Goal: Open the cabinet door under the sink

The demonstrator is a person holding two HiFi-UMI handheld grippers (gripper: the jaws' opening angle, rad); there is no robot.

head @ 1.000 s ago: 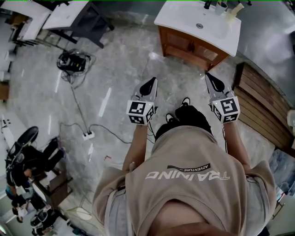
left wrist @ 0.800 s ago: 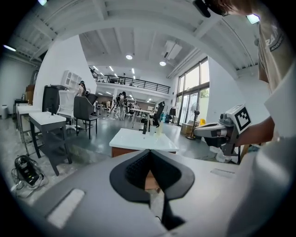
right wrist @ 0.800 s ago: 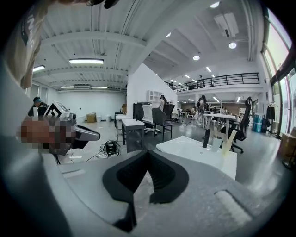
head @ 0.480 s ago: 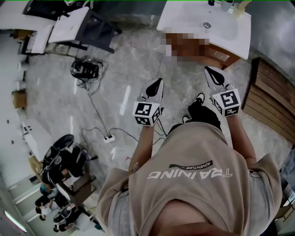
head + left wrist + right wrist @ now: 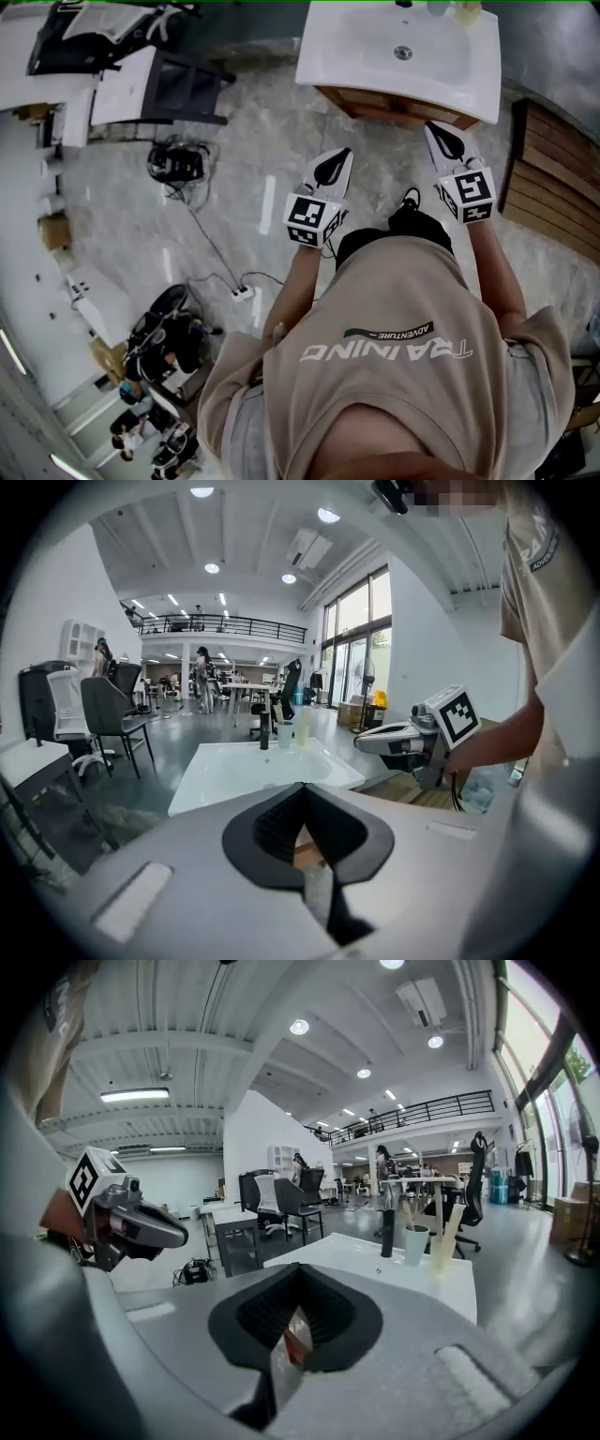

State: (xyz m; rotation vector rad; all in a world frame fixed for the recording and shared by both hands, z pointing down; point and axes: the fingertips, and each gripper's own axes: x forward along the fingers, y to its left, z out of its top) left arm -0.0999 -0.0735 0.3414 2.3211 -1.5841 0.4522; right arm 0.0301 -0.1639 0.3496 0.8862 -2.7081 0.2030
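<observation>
1. Both hand-held grippers have been carried forward since the earlier frames. The left hand-held gripper point(image 5: 342, 157) and right hand-held gripper point(image 5: 436, 133) are now seen near the cabinet front, which was well ahead of them before.
2. Left hand-held gripper: jaws are pressed together and nothing is held. Right hand-held gripper: jaws are likewise seen closed in its own view, with nothing between them.
3. The cabinet door point(image 5: 380, 103) is found just ahead of and below both tips, under the sink point(image 5: 323, 56). It is not touched. No door is seen swung out, so it is judged to be shut. No handle can be made out.
4. Both tips are pointed forward and slightly down, side by side but apart. This is judged to be an approach posture, with the jaws kept closed because nothing is needed in them yet.
5. Opening is not yet begun. It is judged that a jaw would have to be parted or hooked at the door's edge next.
</observation>
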